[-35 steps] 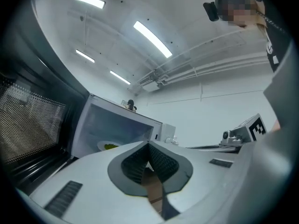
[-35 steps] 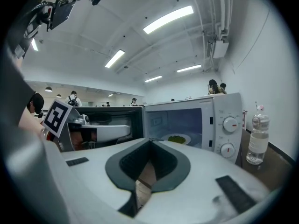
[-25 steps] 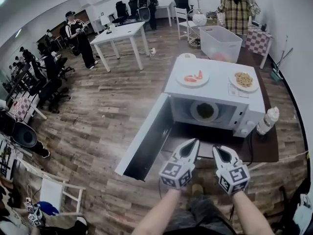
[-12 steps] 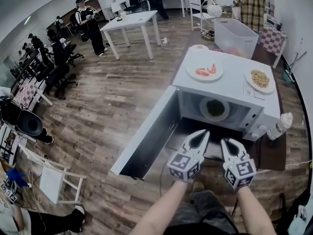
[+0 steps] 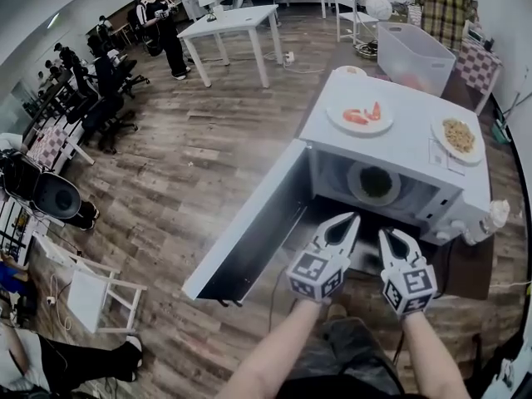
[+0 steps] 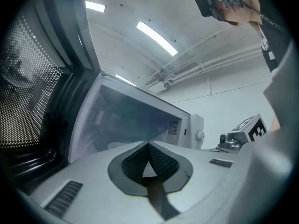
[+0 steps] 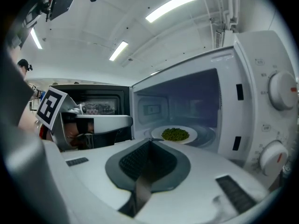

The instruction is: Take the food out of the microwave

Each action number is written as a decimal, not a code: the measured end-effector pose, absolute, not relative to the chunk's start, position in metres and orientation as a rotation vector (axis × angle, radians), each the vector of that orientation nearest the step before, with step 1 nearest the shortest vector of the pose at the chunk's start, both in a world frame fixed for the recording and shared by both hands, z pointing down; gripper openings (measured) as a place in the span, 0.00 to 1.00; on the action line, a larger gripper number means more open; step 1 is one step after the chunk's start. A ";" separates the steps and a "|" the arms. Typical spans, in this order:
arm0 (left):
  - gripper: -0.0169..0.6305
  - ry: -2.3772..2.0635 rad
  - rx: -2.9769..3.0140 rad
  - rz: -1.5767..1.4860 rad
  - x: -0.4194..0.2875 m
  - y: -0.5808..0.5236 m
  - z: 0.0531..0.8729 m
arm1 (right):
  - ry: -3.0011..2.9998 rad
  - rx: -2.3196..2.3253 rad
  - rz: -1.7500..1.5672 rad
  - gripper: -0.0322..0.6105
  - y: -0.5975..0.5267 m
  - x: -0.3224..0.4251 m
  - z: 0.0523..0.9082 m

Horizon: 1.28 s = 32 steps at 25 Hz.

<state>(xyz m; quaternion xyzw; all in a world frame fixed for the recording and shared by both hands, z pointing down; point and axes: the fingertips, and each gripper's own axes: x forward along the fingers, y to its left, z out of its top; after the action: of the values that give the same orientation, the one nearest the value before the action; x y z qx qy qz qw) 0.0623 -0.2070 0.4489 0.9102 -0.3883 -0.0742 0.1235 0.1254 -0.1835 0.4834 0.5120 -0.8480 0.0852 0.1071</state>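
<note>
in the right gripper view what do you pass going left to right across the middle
left tongs → plate of green food → microwave knobs

A microwave point(image 5: 407, 138) is carried by a dark table point(image 5: 472, 274). A bottle point(image 5: 492, 219) is stood just beside it, and a clear bin point(image 5: 414, 55) is set at the far end.

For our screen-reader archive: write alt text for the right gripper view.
An open microwave holds a white plate of green food, seen past the shut, empty right tongs pointing toward it. The left tongs, with their marker cube, show at the left in front of the dark open door; two control knobs sit on the microwave's right panel.
</note>
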 end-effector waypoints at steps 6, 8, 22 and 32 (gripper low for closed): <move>0.03 -1.158 2.646 -0.210 0.062 -0.216 0.453 | -2.497 1.497 0.294 0.06 -0.196 0.124 0.492; 0.03 -1.169 2.642 -0.211 0.061 -0.218 0.454 | -2.491 1.503 0.290 0.06 -0.199 0.124 0.494; 0.03 -1.232 2.604 -0.173 0.055 -0.226 0.477 | -2.451 1.560 0.526 0.11 -0.212 0.129 0.521; 0.03 -1.222 2.641 -0.116 0.059 -0.222 0.488 | -2.450 1.687 0.923 0.18 -0.223 0.131 0.532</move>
<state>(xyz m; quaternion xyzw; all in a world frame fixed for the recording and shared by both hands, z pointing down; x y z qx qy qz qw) 0.0590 -0.2220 0.4880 0.9009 -0.4169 -0.0394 0.1143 0.1310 -0.2233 0.5320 0.5416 -0.7866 0.2963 0.0138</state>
